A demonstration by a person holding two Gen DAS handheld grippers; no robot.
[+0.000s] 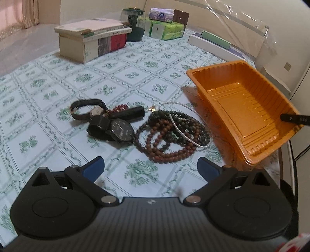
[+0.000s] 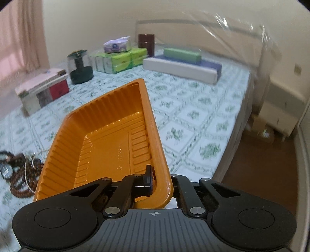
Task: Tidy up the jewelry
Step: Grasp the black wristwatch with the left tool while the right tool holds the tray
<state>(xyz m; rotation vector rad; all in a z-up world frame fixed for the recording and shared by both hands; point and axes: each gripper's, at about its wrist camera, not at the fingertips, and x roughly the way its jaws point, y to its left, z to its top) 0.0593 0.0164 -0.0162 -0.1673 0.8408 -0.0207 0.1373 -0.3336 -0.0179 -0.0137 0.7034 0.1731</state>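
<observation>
The jewelry pile (image 1: 155, 128), watches and bead strands, sits mid-worktop. Just right of it the orange tray (image 1: 242, 108) is tipped up, since the right gripper (image 2: 153, 180) has its jaws pinched on the rim. Left gripper (image 1: 151, 166) hovers nearby, jaws wide and empty, probably ready to grab.

Soft, warm indoor light fills both views, and pink daylight glows through the curtain (image 1: 17, 13) at far left. The orange tray (image 1: 242, 108) casts a faint shadow leftward on the surface. The right wrist view is motion-blurred throughout. Fisheye bending curves edges, with dark corners.
</observation>
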